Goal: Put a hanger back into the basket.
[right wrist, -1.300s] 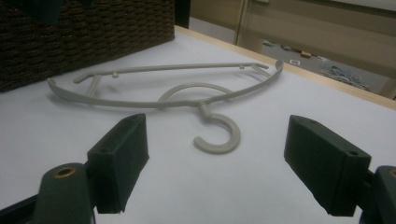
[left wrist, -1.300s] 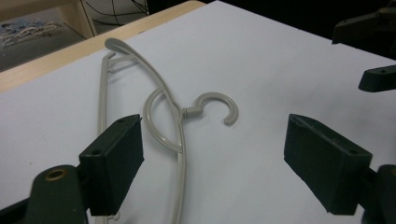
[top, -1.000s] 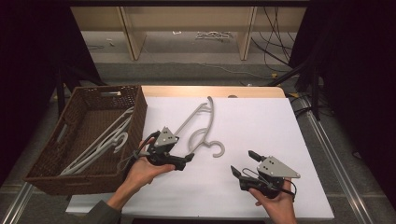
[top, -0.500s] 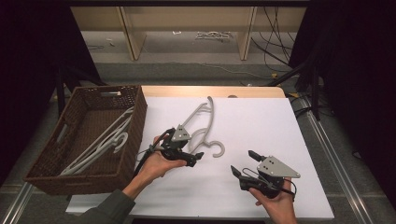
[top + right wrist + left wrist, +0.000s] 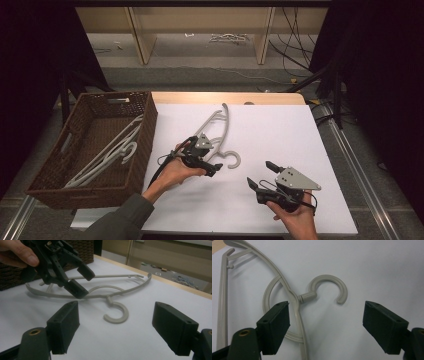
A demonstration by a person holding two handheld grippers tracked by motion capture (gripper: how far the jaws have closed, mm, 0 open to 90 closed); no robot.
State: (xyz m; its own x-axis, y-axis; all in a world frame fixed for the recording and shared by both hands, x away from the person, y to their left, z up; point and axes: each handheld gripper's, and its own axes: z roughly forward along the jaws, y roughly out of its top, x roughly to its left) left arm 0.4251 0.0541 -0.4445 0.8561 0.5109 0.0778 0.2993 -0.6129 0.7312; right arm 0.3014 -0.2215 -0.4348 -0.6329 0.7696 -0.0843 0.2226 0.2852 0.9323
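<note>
A beige plastic hanger (image 5: 223, 126) lies flat on the white table top (image 5: 280, 135), its hook (image 5: 233, 160) pointing toward me. My left gripper (image 5: 215, 157) hovers open just over the hanger's neck. In the left gripper view the hook (image 5: 329, 287) and neck lie between the spread jaws of the left gripper (image 5: 327, 327), and one arm of the hanger (image 5: 297, 315) passes beside the left jaw. My right gripper (image 5: 261, 174) is held open near the front edge, apart from the hanger. From the right gripper (image 5: 120, 332) I see the hook (image 5: 116, 313) and the left gripper (image 5: 83, 281) above the hanger.
A brown wicker basket (image 5: 47, 185) stands at the table's left and holds several pale hangers (image 5: 107, 155). Wooden shelf legs and cables sit on the floor beyond the far edge. Bare white surface lies to the right of the hanger.
My left gripper has moved right and slightly forward, from beside the basket to over the hanger's neck near the hook. The right gripper and the hanger have stayed put.
</note>
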